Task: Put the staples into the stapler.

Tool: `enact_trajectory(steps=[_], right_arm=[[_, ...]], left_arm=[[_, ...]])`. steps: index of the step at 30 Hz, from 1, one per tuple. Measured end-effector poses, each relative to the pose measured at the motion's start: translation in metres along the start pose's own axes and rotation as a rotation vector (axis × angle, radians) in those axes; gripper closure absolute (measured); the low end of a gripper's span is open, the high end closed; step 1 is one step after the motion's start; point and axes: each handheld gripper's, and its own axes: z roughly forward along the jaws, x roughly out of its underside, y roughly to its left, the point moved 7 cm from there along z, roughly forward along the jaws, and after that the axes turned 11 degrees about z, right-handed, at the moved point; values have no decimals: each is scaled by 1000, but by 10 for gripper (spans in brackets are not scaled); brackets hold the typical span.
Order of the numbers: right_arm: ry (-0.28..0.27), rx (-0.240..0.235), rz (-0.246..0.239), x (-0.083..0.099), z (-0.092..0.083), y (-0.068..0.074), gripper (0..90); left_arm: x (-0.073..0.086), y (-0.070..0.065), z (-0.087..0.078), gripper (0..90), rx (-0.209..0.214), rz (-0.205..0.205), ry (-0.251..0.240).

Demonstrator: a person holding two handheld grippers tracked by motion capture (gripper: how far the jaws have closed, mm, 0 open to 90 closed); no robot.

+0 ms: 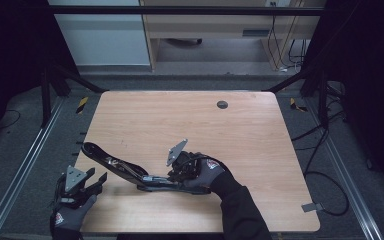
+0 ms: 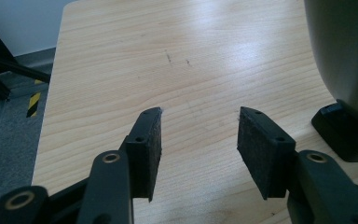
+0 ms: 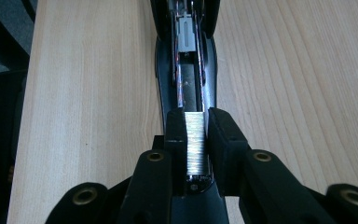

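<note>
On grey floor — pale wood table (image 1: 240, 135)

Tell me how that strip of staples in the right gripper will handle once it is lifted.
The strip of staples looks thin and glued, so it probably snaps if squeezed hard. Its shiny metal may slip between the right gripper pads. Likely very light.

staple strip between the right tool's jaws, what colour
Shiny silver staple strip, clearest in the right gripper view.

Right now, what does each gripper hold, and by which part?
The right gripper pinches a strip of staples by its long sides, over the open stapler. The left gripper holds nothing.
</note>
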Motion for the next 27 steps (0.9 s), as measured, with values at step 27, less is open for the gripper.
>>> enact_trajectory(steps=[27], right_arm=[[-163,112,143,1,-27,-4,711]], left_arm=[[-2,-1,-4,484,14,-9,-27]])
